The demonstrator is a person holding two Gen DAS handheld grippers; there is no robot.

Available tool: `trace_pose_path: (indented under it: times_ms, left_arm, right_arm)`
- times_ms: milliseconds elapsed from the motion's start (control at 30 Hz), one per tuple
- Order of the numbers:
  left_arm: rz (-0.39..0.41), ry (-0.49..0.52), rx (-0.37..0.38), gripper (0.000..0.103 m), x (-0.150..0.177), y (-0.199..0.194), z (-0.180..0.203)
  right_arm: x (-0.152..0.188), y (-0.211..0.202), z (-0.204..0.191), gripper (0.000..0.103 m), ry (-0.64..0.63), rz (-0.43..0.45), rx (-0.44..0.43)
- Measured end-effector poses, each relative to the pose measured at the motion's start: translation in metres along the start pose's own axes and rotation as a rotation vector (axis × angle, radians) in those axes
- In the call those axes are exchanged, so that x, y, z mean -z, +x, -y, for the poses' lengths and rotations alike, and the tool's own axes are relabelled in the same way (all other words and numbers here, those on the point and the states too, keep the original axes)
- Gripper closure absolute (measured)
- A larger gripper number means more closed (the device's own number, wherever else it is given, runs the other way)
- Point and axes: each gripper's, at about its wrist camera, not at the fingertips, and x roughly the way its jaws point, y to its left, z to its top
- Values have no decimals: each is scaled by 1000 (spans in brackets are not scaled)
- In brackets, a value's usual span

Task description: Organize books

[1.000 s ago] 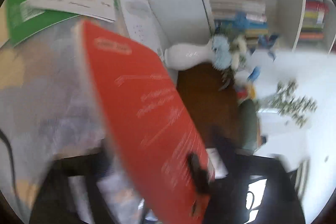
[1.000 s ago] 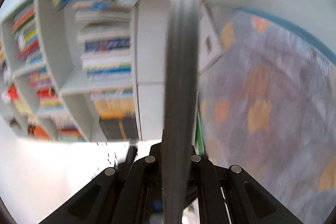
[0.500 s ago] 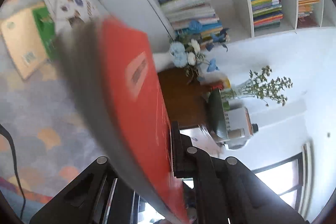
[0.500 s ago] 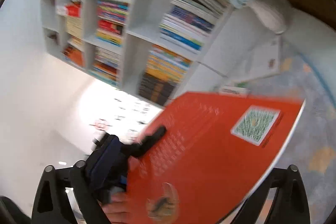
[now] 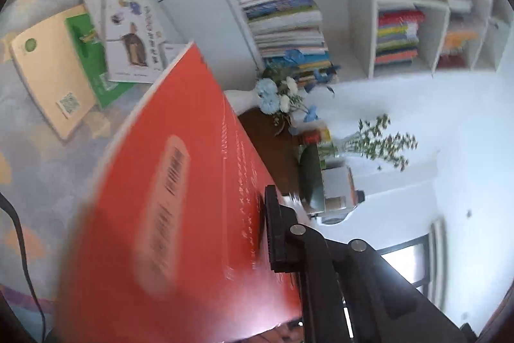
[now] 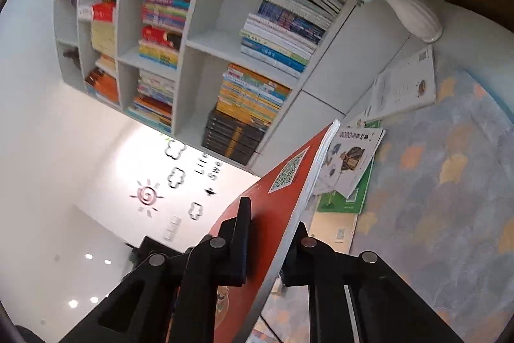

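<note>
Right wrist, bookshelf, floor books, vase

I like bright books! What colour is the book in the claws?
Red, clearest in the left wrist view.

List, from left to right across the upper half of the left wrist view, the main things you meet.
Tan paperback book on the rug → green book → white picture book → blue and white flowers → white bookshelf with stacked books.

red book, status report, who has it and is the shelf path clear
Left gripper and right gripper both shut on red book, held off the rug. Bookshelf cubbies packed. Vase of flowers beside it.
</note>
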Motion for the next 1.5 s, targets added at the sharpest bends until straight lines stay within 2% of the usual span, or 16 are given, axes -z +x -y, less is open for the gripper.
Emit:
trace_pose_path:
  times_ms: [167,233,300,367,467,533,633,700,800,833,933,1033,1167,1267,1367,1500]
  left_arm:
    - [-104,-55,-23,78,-40,-12,-41]
    - [-133,-70,-135,41,-54,-14,-52]
    - [-127,-51,-335,23,-71,-26,-65]
    - [-76,-39,-399,22,-82,-49,-74]
    - [44,-86,-402,5,-91,-97,-90]
    - [117,-117,-414,1,-92,-118,-98]
    - [170,-176,-404,1,-89,-137,-117]
    - [145,-183,-376,1,-82,-135,-125]
    - [38,-60,-450,1,-70,-120,-119]
    - [-19,-14,-490,1,-64,-112,-114]
    - [-151,31,-480,1,-53,-94,-114]
    - [-242,77,-508,1,-45,-71,-118]
    - [-425,246,-540,1,-30,-33,-119]
    - [-511,285,-545,1,-23,-11,-128]
    - [-562,329,-652,1,-16,4,-138]
    - [-605,359,-638,1,-3,9,-143]
  right_arm:
    - [31,28,0,96,237,5,-59]
    - [45,32,-10,97,245,47,-30]
    - [50,35,-25,97,217,100,2]
    - [46,35,-43,97,138,144,67]
    - [37,35,-93,97,-177,200,268]
    - [47,55,-133,97,-529,189,462]
    - [101,120,-147,95,-1060,36,660]
    - [137,153,-116,93,-1127,-150,642]
    - [181,170,-62,92,-1040,-386,589]
    - [193,168,-53,88,-1024,-398,582]
    - [221,159,-36,56,-977,-456,587]
    - [216,138,-24,44,-768,-465,547]
    - [197,104,-3,3,-503,-388,525]
    - [179,72,21,0,-266,-308,483]
    - [171,55,51,0,-28,-286,506]
    - [183,42,96,0,270,-268,471]
